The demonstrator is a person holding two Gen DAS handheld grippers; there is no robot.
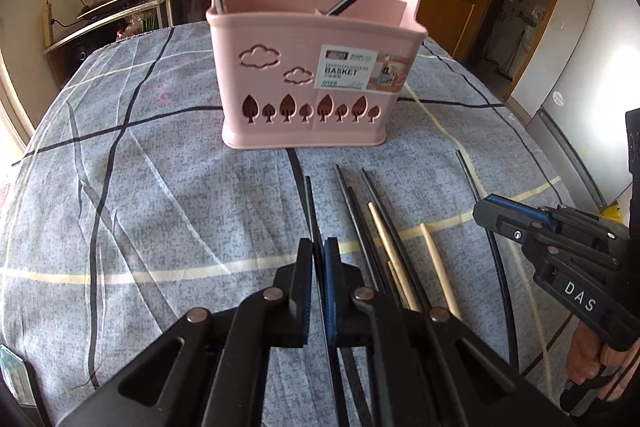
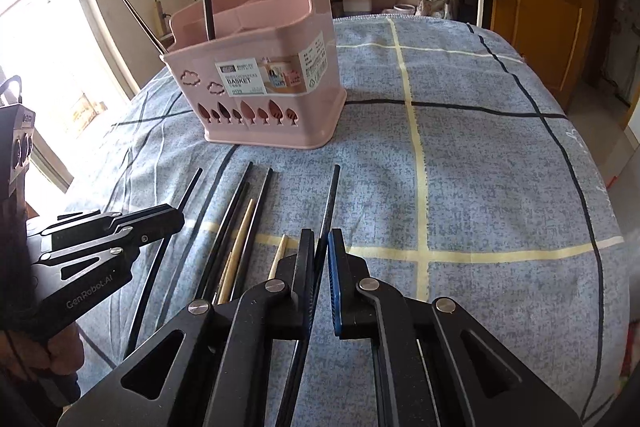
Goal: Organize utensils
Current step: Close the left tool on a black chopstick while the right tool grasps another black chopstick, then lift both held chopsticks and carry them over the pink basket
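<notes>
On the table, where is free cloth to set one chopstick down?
Free: the blue checked tablecloth right of the pink plastic basket, and the cloth left of the left claw. Crowded: the strip before the basket, where black chopsticks and pale wooden chopsticks lie between both claws.

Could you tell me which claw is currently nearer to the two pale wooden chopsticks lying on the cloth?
Left, marginally. The left claw sits just left of the wooden chopsticks, shut on a black chopstick; the right claw is slightly farther right.

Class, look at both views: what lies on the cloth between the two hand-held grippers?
Loose chopsticks: black ones and pale wooden ones lie between the left hand-held gripper and right hand-held gripper, in both views.
</notes>
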